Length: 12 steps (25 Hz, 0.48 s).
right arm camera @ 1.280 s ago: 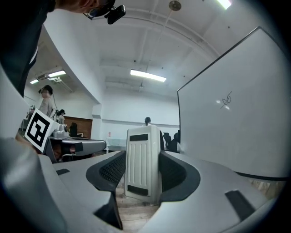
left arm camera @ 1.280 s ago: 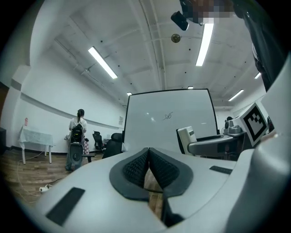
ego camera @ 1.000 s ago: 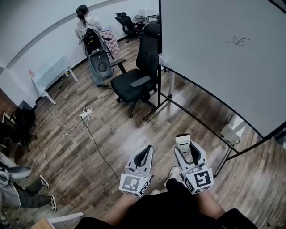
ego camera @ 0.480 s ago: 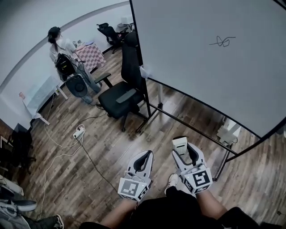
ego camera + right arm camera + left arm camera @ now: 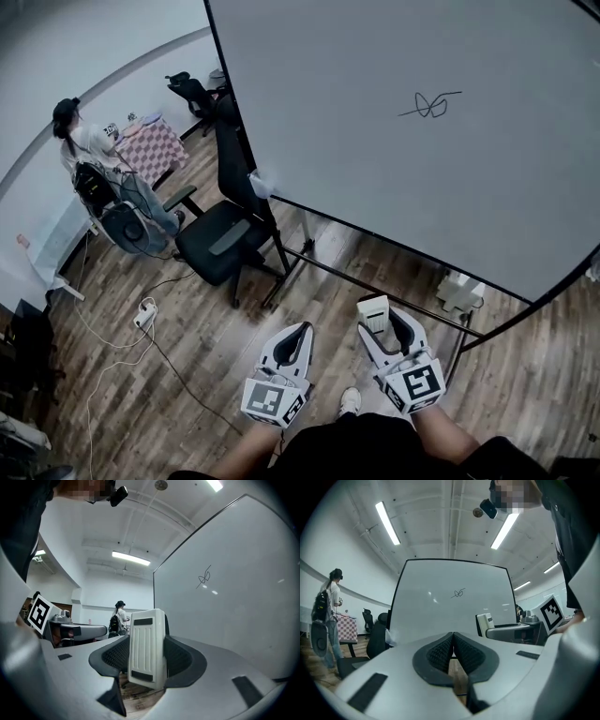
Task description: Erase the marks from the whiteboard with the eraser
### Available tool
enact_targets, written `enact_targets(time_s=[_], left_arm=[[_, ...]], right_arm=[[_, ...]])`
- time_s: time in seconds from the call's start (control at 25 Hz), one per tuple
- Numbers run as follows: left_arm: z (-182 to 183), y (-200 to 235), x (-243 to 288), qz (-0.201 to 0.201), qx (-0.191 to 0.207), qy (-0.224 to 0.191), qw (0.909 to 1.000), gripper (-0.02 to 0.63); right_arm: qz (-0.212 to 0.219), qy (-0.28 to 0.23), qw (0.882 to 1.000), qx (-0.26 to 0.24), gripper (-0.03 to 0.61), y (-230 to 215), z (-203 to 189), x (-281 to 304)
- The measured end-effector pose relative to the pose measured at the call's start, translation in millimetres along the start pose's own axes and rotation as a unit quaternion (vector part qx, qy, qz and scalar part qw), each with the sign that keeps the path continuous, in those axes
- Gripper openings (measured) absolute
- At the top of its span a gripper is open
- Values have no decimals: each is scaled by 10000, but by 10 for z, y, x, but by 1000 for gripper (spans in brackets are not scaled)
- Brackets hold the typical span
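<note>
A large whiteboard (image 5: 394,131) on a black wheeled frame stands ahead, with a small scribbled mark (image 5: 429,104) near its upper middle. The same mark (image 5: 459,593) shows in the left gripper view, and the mark (image 5: 204,577) in the right gripper view. My right gripper (image 5: 382,323) is shut on a white ribbed eraser (image 5: 373,312), which stands upright between the pads as the eraser (image 5: 147,646) in the right gripper view. My left gripper (image 5: 293,343) is shut with nothing in it, its pads (image 5: 440,652) pressed together. Both grippers hang low, well short of the board.
A black office chair (image 5: 220,225) stands left of the board's frame. A person (image 5: 89,164) with a backpack stands at the far left beside a checkered table. A power strip (image 5: 144,314) and cables lie on the wooden floor. The board's lower crossbar (image 5: 375,286) runs ahead of the grippers.
The view has swung left and closer to the board, so the board and mark now sit nearer the centre. Both grippers keep their pose, with the eraser still held.
</note>
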<state>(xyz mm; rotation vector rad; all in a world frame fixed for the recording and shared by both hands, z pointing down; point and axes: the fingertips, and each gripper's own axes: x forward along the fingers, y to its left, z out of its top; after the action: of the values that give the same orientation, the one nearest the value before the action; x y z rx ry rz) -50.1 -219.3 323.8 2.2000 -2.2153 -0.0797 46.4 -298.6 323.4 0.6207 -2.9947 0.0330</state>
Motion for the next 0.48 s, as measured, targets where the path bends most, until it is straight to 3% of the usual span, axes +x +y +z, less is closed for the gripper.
enact_targets(time_s=[0.32, 0.48], left_arm=[[-33, -70, 791, -358, 123, 44, 9993, 18], [63, -105, 1111, -514, 222, -23, 9984, 19]], right_arm=[[-195, -157, 9993, 278, 253, -682, 174, 185], [-193, -396, 9989, -166, 253, -826, 396, 236]])
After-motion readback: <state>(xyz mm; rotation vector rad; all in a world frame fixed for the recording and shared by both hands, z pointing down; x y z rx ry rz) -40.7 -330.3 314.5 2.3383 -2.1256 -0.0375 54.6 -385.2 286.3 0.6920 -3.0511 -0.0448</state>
